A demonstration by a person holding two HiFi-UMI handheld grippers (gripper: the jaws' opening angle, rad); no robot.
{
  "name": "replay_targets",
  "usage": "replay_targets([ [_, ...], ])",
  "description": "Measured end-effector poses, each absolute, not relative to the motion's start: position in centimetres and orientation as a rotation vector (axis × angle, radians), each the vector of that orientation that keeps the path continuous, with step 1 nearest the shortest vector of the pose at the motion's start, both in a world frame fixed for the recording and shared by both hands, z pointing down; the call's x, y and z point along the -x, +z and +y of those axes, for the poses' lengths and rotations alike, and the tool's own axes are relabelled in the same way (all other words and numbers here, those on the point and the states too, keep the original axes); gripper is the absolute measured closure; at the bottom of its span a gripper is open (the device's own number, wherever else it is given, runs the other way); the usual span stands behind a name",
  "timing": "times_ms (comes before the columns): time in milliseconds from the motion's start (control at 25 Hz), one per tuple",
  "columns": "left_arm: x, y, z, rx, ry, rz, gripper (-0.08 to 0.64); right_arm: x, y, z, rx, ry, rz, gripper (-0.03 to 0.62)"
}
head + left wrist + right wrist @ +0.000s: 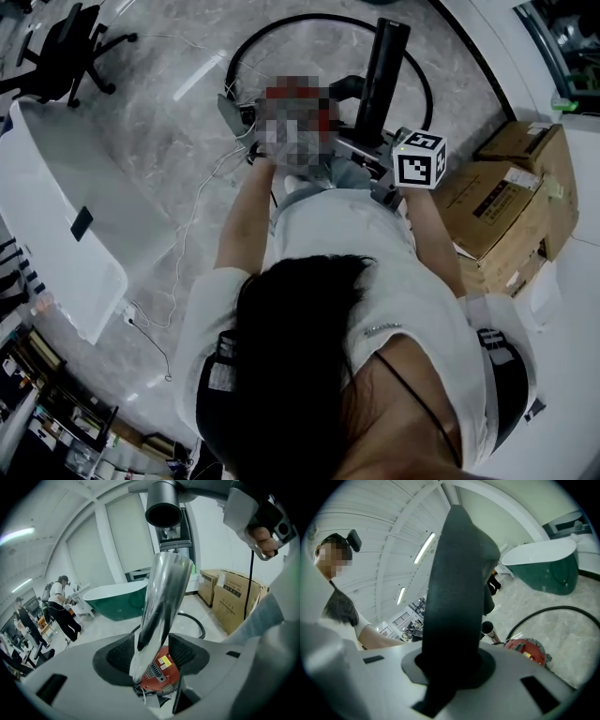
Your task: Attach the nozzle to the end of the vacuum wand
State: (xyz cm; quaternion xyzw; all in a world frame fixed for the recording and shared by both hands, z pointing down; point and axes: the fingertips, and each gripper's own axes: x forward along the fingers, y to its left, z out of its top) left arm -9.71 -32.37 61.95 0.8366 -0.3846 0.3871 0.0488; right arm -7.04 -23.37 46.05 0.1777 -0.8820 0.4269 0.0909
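My left gripper [151, 652] is shut on the lower part of the chrome vacuum wand [161, 606], which rises steeply between its pads. Just above the wand's top end hangs the round open mouth of the black nozzle [163, 509], with a small gap between them. My right gripper [452, 663] is shut on that nozzle [457, 588], which fills its view. The wand's tip [487, 629] shows just beyond the nozzle. From the head view the nozzle [382, 70] sticks up ahead of the right gripper [373, 141]. The left gripper [246, 120] is partly hidden.
The red vacuum body [160, 671] lies on the floor below, with a black hose [328, 21] looped around it. Cardboard boxes [506, 202] stand at the right, and a white bathtub [56, 216] at the left. A green tub [117, 603] and people [61, 606] are farther off.
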Motion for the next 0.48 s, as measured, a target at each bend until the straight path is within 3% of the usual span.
replay_targets([
  [120, 9.7, 61.87, -32.89, -2.537, 1.182, -1.18, 0.388, 7.11, 46.53, -23.64, -0.503, 1.301, -2.608, 0.528],
  [480, 9.33, 61.66, -32.76, -2.546, 1.151, -1.156, 0.39, 6.98, 46.97, -24.32, -0.467, 1.491, -2.597, 0.528],
])
